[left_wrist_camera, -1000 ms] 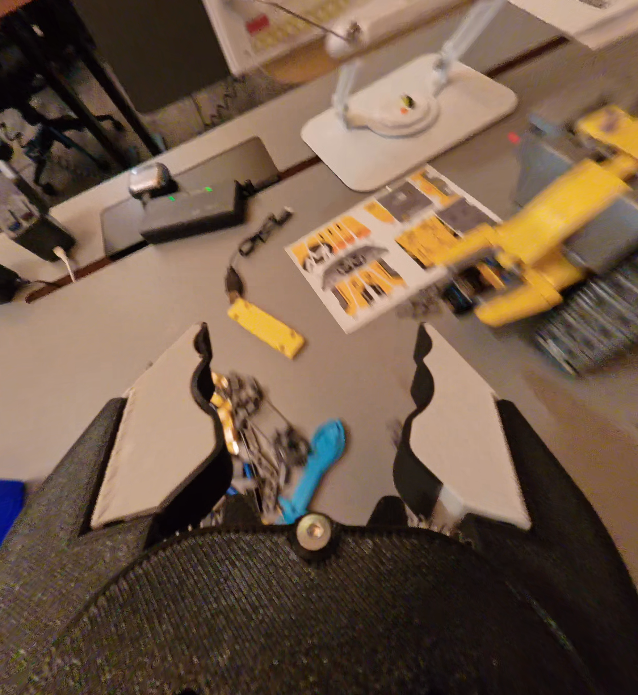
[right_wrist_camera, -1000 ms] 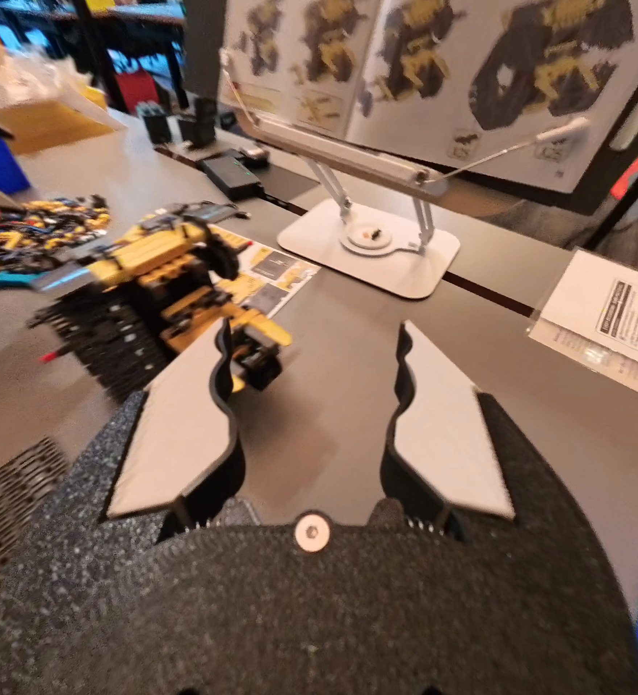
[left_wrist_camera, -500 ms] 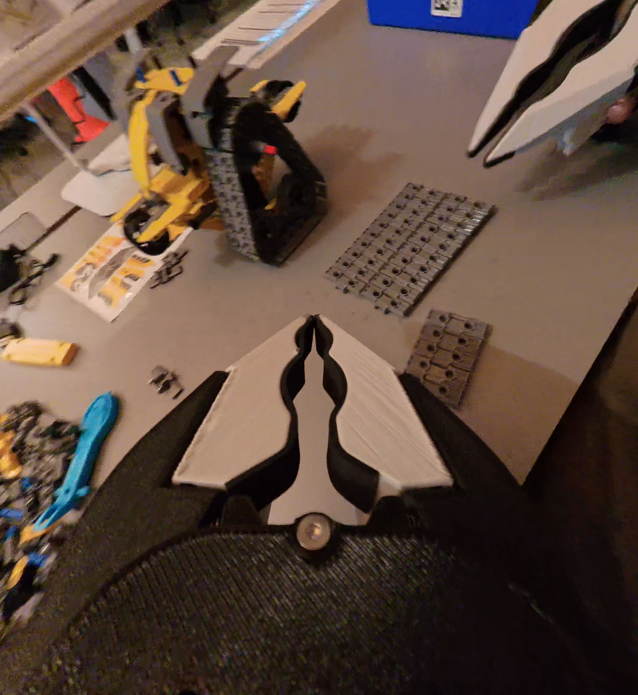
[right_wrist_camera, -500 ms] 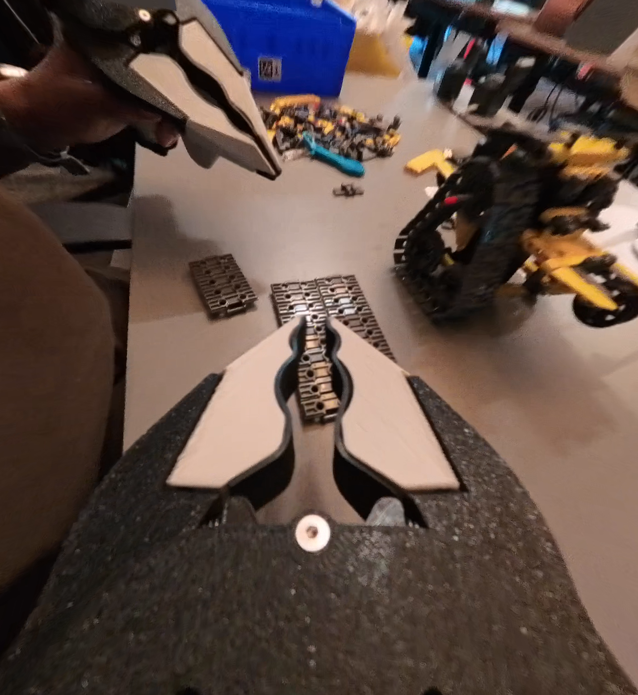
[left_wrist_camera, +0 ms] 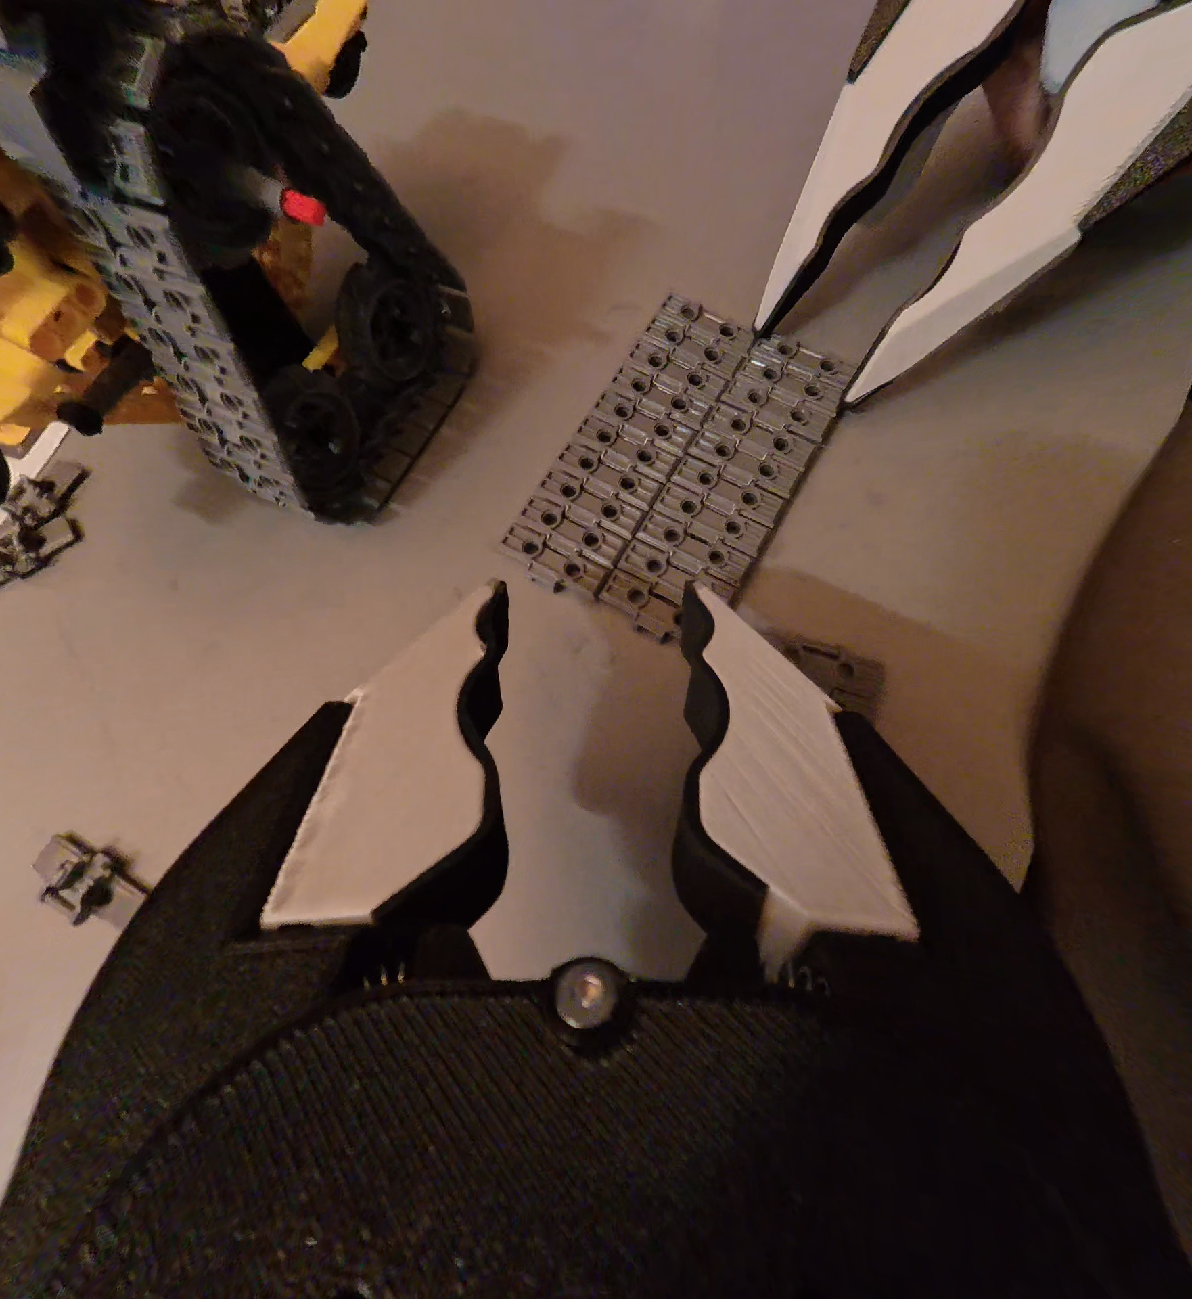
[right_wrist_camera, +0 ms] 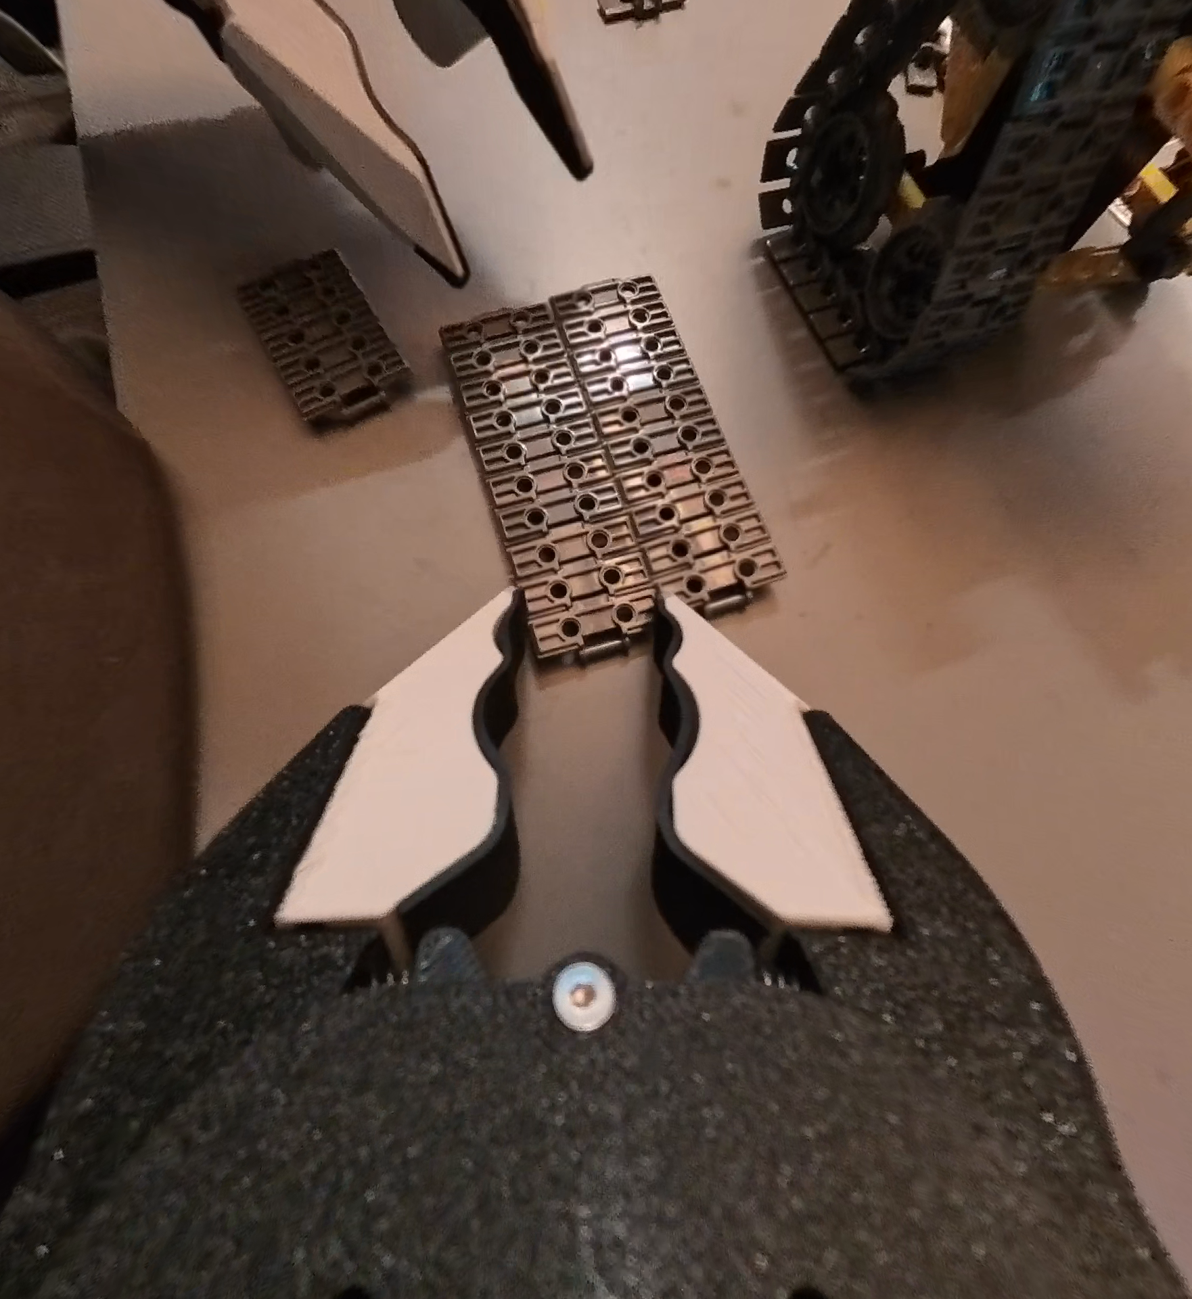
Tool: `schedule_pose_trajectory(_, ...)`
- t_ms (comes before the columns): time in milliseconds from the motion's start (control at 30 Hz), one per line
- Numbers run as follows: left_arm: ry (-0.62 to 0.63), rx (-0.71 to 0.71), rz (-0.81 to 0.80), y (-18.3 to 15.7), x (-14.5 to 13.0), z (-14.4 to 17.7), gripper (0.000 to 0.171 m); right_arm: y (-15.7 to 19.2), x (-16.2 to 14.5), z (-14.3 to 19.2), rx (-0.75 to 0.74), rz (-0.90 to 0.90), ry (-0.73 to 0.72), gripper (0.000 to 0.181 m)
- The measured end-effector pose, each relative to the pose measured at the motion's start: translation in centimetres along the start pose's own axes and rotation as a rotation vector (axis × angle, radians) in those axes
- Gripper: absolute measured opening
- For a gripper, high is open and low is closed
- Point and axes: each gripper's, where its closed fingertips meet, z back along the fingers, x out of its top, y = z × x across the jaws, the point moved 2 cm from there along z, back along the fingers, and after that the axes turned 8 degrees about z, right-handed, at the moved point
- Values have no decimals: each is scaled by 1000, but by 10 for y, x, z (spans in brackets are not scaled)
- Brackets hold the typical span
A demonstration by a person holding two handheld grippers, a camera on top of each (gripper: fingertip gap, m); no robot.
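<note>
Two grey track strips (left_wrist_camera: 677,464) lie flat side by side on the table; they also show in the right wrist view (right_wrist_camera: 614,457). My left gripper (left_wrist_camera: 597,597) is open and empty, its tips just short of one end of the strips. My right gripper (right_wrist_camera: 590,604) is open, its fingertips on either side of the near end of the left strip at the opposite end. Each gripper shows in the other's view: the right gripper (left_wrist_camera: 807,362), the left gripper (right_wrist_camera: 516,218). A short track piece (right_wrist_camera: 322,341) lies beside the strips, partly hidden behind my left gripper's right finger (left_wrist_camera: 832,668).
A yellow tracked brick vehicle (left_wrist_camera: 263,316) stands beside the strips and also shows in the right wrist view (right_wrist_camera: 930,211). Small loose grey parts (left_wrist_camera: 80,879) lie to the left. A person's dark clothing (right_wrist_camera: 38,562) is at the table edge. From the left gripper's tips to the short track piece (right_wrist_camera: 322,341) is close to 5 cm.
Both grippers were shut half a second ago and are open now. Both have come down close to opposite ends of the track strips.
</note>
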Motion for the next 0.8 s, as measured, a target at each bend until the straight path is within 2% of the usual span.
schedule_pose_trajectory(167, 21, -72, -5, -5, 5, -7, 51, -2, -16, 17, -20, -19, 19, 35)
schedule_pose_trajectory(367, 10, -99, -39, -9, 11, -9, 56, -13, -61, 68, -96, -77, 141, 37)
schedule_pose_trajectory(467, 5, -119, -81, -16, 19, -14, 63, -19, -56, 81, -155, -74, 160, 43)
schedule_pose_trajectory(533, 16, -132, -126, -22, 25, -22, 65, -20, -31, 77, -164, -42, 86, 45)
schedule_pose_trajectory(633, 49, -173, -208, -34, 35, -39, 67, -13, -2, 56, -77, 12, 25, 50)
schedule_pose_trajectory(733, 94, -194, -275, -37, 41, -61, 69, -13, 2, 31, -12, 71, 71, 51)
schedule_pose_trajectory(800, 147, -209, -277, -33, 41, -76, 78, -15, -3, 19, 25, 86, 113, 51)
